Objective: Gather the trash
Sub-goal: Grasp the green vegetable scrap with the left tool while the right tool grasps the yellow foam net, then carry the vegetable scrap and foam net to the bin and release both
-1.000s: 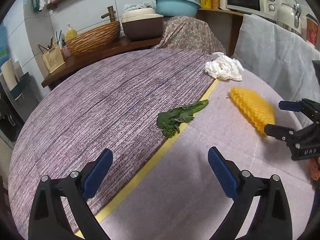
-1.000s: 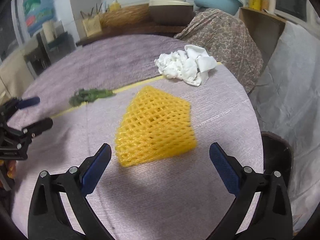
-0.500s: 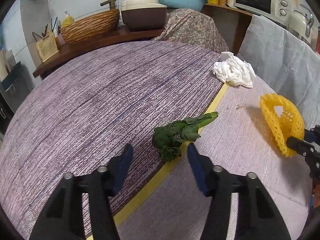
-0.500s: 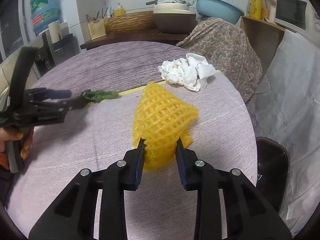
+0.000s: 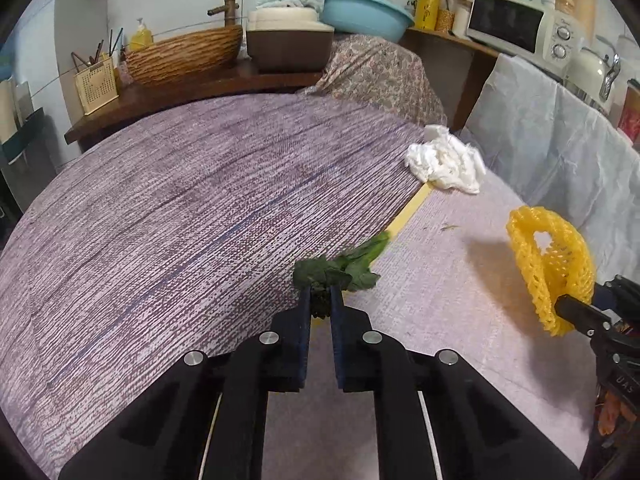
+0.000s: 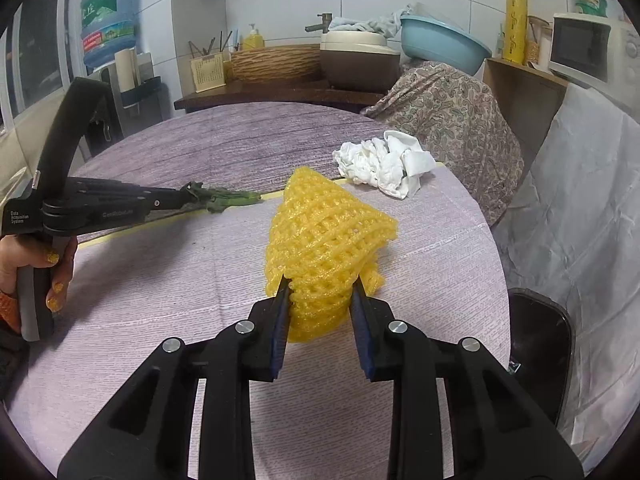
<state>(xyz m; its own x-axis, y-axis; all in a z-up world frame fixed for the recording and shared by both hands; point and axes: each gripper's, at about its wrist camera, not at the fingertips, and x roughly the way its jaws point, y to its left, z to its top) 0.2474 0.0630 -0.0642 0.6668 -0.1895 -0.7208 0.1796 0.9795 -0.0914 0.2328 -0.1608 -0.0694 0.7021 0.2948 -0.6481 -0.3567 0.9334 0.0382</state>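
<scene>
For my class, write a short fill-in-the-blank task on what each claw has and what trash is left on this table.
1. The left claw is closing on the ____ leafy vegetable.
2. The right claw grips a ____ foam net.
3. A crumpled white ____ lies untouched on the table.
4. The basin behind the table is ____.

Missing words: green; yellow; tissue; blue

My left camera looks down along its fingers across the table [image 5: 168, 216], close over it. My right camera looks likewise from the table's other side. Both share the tissue [image 5: 444, 162] [image 6: 384, 164] and counter [image 5: 200, 84].
</scene>
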